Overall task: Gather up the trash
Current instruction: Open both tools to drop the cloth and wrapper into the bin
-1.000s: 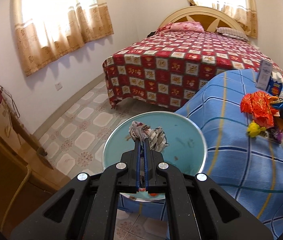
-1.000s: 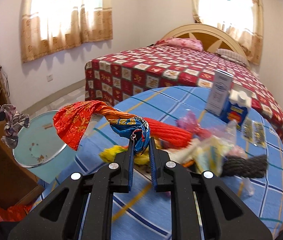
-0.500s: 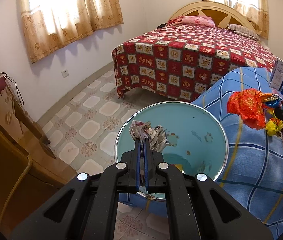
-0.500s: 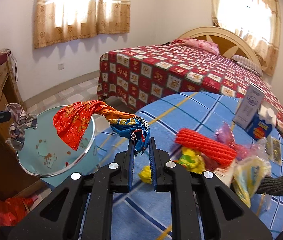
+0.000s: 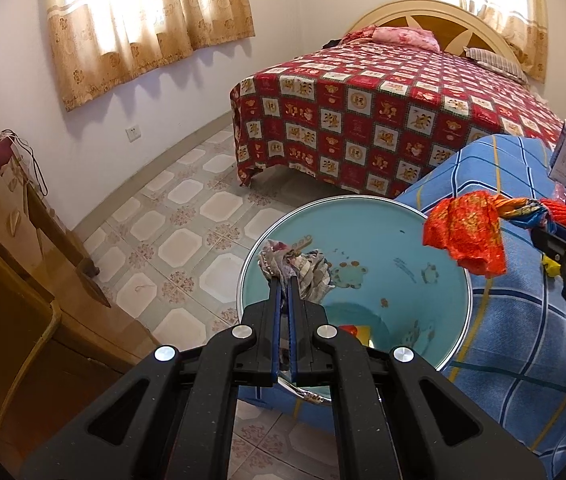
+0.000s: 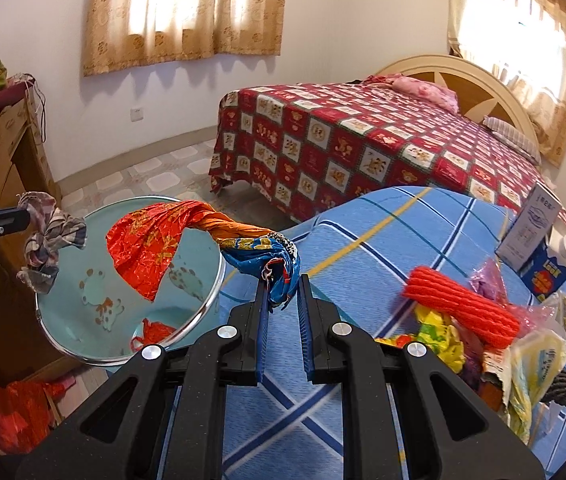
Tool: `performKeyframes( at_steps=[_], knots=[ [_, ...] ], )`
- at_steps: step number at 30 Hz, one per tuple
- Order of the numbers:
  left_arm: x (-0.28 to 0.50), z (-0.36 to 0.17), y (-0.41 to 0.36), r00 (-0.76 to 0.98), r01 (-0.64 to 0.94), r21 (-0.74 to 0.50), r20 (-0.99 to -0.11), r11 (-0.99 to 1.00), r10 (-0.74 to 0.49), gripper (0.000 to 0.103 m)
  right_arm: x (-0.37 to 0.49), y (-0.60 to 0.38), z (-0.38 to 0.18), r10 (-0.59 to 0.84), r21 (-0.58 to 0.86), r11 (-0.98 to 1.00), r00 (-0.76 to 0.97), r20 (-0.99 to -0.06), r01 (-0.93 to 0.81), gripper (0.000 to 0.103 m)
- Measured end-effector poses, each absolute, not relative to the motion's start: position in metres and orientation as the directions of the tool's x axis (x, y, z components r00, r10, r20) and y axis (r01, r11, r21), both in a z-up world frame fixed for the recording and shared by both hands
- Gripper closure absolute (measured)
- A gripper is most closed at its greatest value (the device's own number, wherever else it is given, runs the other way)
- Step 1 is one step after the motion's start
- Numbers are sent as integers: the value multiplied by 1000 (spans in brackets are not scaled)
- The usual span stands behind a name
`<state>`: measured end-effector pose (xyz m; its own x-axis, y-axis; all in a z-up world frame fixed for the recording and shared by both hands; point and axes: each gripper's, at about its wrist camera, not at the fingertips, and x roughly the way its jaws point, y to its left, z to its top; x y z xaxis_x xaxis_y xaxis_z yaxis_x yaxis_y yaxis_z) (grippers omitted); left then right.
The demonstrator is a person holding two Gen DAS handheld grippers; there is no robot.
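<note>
Red wrapper (image 6: 151, 252): crinkled foil-like sheet, twisted into a rope where it turns orange and blue; it is looking very light, limp and a little slippery, so the twisted blue end is the sensible place to be pinching it
Right gripper (image 6: 281, 300): its 2 fingers are standing noticeably apart with the blue twist between them; the wrapper is hanging out level from that end, so it is probably being held against the left finger, though the contact is hard to read
Wrapper position: the loose red end is dangling out over the bin (image 6: 83, 354), above its open mouth and not touching it
Cloth scrap (image 5: 297, 270): soft, frayed grey-patterned fabric, light and floppy; any bunched fold is giving a fair hold
Left gripper (image 5: 284, 284): fingers are pressing nearly together on the scrap's upper folds, the rest is drooping below
Scrap position: it is hanging over the near-left part of the bin's mouth, with a few red and yellow bits already lying at the bottom
Pose: both grippers are pointing roughly level toward the bin from opposite sides, the right 1 reaching out past the edge of the blue checked table (image 6: 363, 240)
Remaining litter (image 6: 461, 314): a red ribbed piece, yellow and pink wrappers are lying heaped on the table, well apart from the bin
</note>
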<state>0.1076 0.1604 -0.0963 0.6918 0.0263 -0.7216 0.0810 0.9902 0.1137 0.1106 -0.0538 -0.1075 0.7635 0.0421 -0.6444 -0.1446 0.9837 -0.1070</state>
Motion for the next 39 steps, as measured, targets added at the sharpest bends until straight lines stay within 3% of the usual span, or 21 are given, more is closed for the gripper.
performKeyframes(
  at_steps=[19,20,23,26,31,39],
  knots=[
    [110,-99,155,687,100,84,-727,991,-8,97,120,-28,-116,96,-106,970,745,-660,-219,87],
    [110,-99,155,687,104,74,-726,992,-17,94,120,-27,-116,104,-101,969,743,-661,-226,83],
    [108,-98,154,695,102,64,-719,993,-25,49,121,-26,-118,140,-70,966,733,-666,-248,63],
    [107,-99,151,692,118,52,-721,992,-44,48,119,-25,-119,151,-58,966,729,-668,-253,50],
    [105,-110,140,670,135,43,-740,990,-59,35,100,-42,-113,144,-45,972,740,-657,-230,45],
    [91,-134,91,621,232,70,-778,970,-93,33,28,-137,-100,15,-10,1000,798,-602,-27,38]
  ],
)
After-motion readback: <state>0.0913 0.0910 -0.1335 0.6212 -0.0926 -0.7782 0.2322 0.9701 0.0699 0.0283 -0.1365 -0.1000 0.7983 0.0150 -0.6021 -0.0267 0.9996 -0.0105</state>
